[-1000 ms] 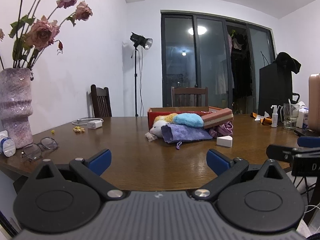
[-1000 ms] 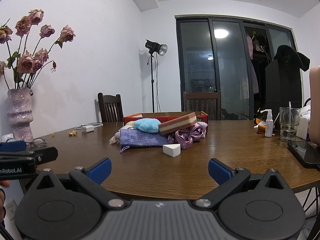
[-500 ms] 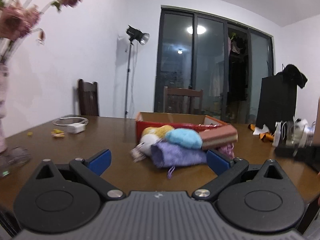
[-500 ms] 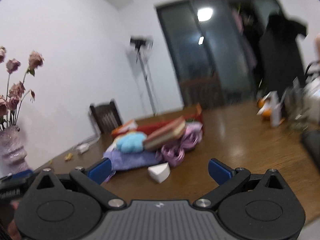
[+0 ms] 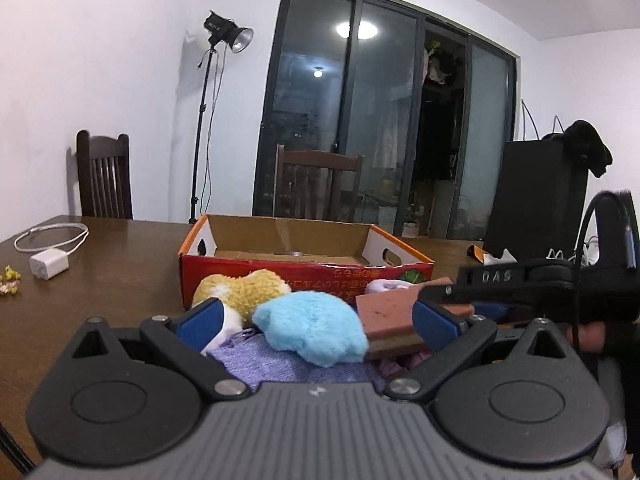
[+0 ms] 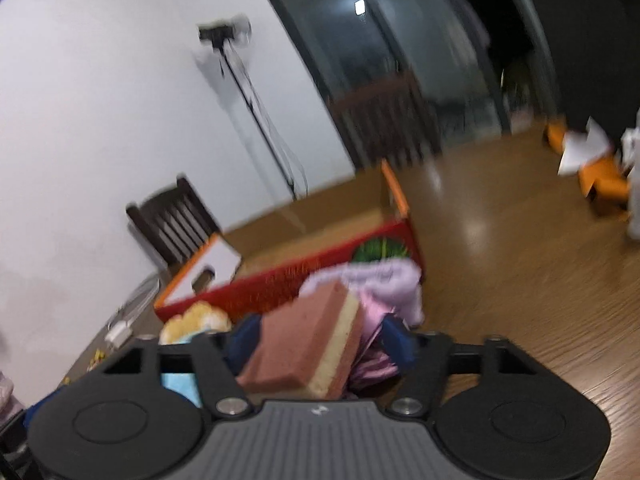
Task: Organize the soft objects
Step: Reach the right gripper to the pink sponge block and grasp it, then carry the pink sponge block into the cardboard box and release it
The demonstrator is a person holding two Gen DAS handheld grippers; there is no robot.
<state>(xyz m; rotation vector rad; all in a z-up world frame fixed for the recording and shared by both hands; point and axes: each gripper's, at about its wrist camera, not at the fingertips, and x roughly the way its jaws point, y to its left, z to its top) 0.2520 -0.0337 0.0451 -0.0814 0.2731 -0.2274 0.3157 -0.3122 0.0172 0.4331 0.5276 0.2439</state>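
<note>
Pink sponge block (image 6: 308,344) between spread right tongs (image 6: 320,338), tilted left.

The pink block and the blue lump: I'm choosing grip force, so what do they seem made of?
Pink block: probably matte foam sponge, with a speckled pink layer over a cream one. Blue lump: fuzzy plush, likely stuffed; its nap shows.
</note>
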